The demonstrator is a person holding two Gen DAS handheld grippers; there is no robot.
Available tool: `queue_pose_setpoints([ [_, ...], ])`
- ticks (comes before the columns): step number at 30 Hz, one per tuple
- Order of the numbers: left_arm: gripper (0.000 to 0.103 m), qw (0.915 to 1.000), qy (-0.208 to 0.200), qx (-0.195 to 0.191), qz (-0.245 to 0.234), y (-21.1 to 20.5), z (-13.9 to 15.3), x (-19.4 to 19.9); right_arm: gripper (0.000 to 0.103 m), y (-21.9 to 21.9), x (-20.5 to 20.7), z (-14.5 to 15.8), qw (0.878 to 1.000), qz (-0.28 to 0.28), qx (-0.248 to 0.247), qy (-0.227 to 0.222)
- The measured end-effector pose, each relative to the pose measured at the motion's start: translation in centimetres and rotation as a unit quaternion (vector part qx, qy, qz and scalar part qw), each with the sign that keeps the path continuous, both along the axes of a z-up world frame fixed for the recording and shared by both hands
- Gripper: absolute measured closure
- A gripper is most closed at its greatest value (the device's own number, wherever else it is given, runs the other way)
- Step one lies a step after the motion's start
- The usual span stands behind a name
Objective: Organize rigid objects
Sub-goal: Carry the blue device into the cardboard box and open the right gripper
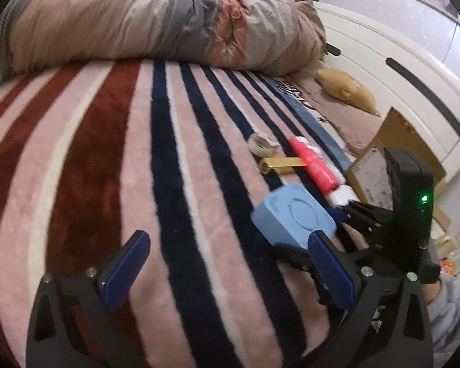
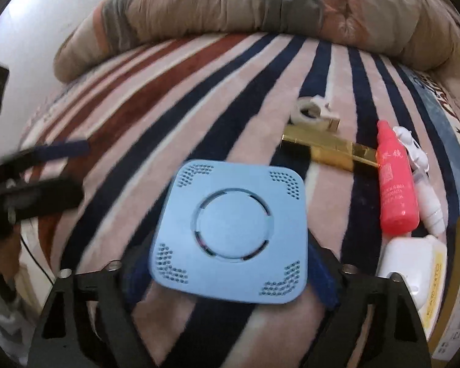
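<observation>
A light blue square box [image 2: 233,230] with a round centre and dotted corners sits between the fingers of my right gripper [image 2: 230,276], which is shut on its sides just above the striped blanket [image 2: 138,116]. The box also shows in the left wrist view [image 1: 293,214], with the right gripper's black body [image 1: 411,202] behind it. My left gripper [image 1: 227,263] is open and empty over the blanket, left of the box; it shows blurred in the right wrist view [image 2: 55,165]. A pink bottle [image 2: 395,184], a gold bar [image 2: 328,150], a tape roll [image 2: 309,113] and white containers [image 2: 414,263] lie right of the box.
A rolled quilt [image 1: 156,21] lies across the far side of the bed. A cardboard box [image 1: 395,141] stands at the right edge by the white headboard [image 1: 398,70]. A tan plush toy [image 1: 349,89] lies near the headboard.
</observation>
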State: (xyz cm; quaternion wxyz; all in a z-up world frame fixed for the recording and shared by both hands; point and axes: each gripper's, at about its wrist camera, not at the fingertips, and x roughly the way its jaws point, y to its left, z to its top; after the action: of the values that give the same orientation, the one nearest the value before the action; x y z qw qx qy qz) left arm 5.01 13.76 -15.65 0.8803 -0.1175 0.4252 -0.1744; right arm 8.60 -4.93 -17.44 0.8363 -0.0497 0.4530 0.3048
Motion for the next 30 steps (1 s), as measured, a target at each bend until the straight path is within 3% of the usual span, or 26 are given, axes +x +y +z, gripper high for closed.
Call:
queue_pose_setpoints([
  [3,0.001,0.9995,0.001,-0.027,-0.017,-0.3,0.9,-0.2,0.024,0.3,-1.2,1.2,0.999,0.018,-0.017,-0.045],
  [6,0.001,0.9968,-0.008,-0.065,-0.045,-1.3,2.9,-0.6,0.024,-0.7,-3.1,4.0,0.996,0.035,0.025,-0.078],
  [10,0.001,0.9929,-0.015,-0.097,-0.066,-3.1,5.7,-0.8,0.024,-0.8,-5.2,8.1,0.986,0.055,0.032,-0.152],
  [14,0.001,0.9818,-0.037,-0.146,-0.116,-5.8,9.6,-1.4,0.024,-3.2,-7.3,11.9,0.973,0.069,0.082,-0.206],
  [17,0.017,0.973,-0.041,-0.173,-0.147,-8.1,12.2,-1.3,0.024,-4.4,-8.2,13.9,0.964,0.068,0.102,-0.238],
  [20,0.026,0.9728,-0.056,-0.155,-0.163,-11.0,14.5,-1.2,0.024,-6.6,-8.8,15.3,0.956,0.049,0.116,-0.266],
  [22,0.045,0.977,-0.068,-0.123,-0.161,-13.4,16.1,-1.2,0.024,-8.7,-9.2,16.0,0.953,0.032,0.123,-0.275],
  [23,0.047,0.9771,-0.071,-0.112,-0.166,-14.6,16.6,-1.1,0.025,-9.9,-9.0,16.2,0.953,0.021,0.125,-0.275],
  [26,0.058,0.9738,-0.081,-0.092,-0.192,-18.3,17.6,-0.7,0.025,-13.2,-8.8,16.4,0.953,-0.006,0.127,-0.276],
  [28,0.07,0.9695,-0.081,-0.089,-0.213,-20.7,18.0,-0.3,0.026,-15.6,-9.1,16.3,0.955,-0.026,0.12,-0.27],
  [30,0.071,0.9664,-0.077,-0.08,-0.232,-23.2,17.9,0.4,0.026,-17.7,-8.6,16.1,0.958,-0.047,0.109,-0.262],
])
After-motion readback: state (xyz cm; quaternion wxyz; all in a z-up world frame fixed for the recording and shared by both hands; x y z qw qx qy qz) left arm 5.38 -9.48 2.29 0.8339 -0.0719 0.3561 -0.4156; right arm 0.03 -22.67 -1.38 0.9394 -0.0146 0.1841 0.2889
